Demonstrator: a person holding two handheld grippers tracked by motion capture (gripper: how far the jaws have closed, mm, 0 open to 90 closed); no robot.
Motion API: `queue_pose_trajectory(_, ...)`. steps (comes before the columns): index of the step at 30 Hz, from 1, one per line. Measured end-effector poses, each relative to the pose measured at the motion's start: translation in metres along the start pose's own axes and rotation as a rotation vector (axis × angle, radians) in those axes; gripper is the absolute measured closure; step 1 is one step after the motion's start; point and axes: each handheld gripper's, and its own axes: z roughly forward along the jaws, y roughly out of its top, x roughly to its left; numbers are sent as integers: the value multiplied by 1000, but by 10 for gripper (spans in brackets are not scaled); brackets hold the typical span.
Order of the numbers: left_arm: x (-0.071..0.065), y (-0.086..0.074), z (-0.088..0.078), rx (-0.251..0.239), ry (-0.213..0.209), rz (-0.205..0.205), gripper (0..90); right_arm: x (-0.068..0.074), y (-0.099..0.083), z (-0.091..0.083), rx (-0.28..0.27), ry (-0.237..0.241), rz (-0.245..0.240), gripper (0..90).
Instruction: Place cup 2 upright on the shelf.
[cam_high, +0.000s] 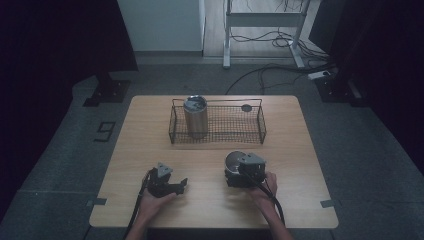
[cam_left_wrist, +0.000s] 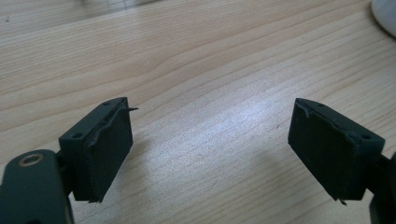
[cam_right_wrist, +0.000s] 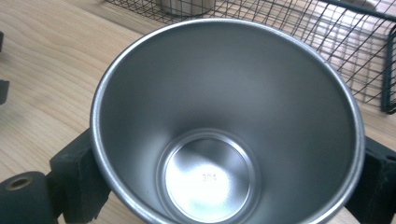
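Observation:
A steel cup (cam_right_wrist: 224, 93) stands upright and empty on the wooden table, its mouth facing the right gripper view. My right gripper (cam_right_wrist: 229, 158) is shut on it, one black pad (cam_right_wrist: 77, 177) pressing each side of the wall. From above, the cup (cam_high: 233, 160) sits at the front right of the table under the right gripper (cam_high: 245, 172). My left gripper (cam_high: 181, 186) rests at the front left, pointing right. Its jaws stand wide apart over bare wood, so the left gripper (cam_left_wrist: 210, 121) is open with nothing between the fingers.
A black wire basket (cam_high: 260, 125) stands at the back middle of the table (cam_high: 150, 130). Inside it are a tall steel tumbler (cam_high: 195, 117) at the left end and a small dark round piece (cam_high: 246, 108). Its mesh (cam_right_wrist: 327, 37) lies just beyond the cup.

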Motion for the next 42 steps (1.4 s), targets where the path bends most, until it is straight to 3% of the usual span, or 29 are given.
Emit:
queue_pose_trajectory(12,0,-1,1,8,1,0,141,-4,3,-11,-37,10,6,72)
queue_pose_trajectory(24,0,-1,1,12,0,-3,141,-9,9,-22,-53,55,10,72)
queue_pose_trajectory(42,2,-3,3,21,3,-22,142,-16,17,-28,-67,59,16,73)
